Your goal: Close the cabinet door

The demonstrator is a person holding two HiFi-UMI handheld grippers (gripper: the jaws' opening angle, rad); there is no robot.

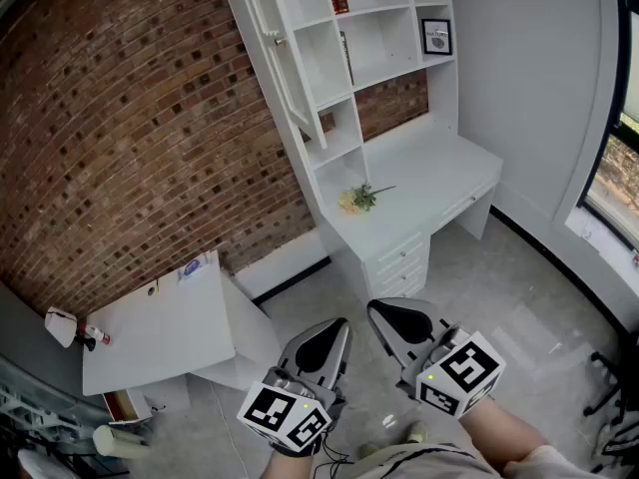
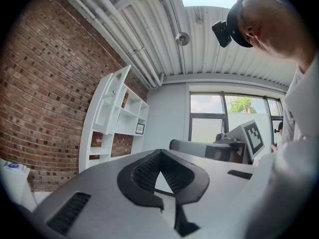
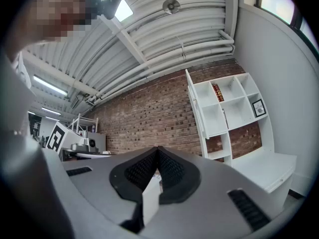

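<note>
Brick wall (image 1: 130, 118), grey floor (image 1: 519, 297), cabinet door (image 1: 283, 58) open

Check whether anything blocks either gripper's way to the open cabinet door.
Nothing visible does. Only bare floor lies between the left gripper, the right gripper and the cabinet door; the desk stands below it.

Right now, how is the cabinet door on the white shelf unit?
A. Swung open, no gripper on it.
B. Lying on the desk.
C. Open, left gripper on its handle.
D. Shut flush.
A: the cabinet door stands angled out from the white shelf unit, while the left gripper and right gripper are low in the head view, far from it.
</note>
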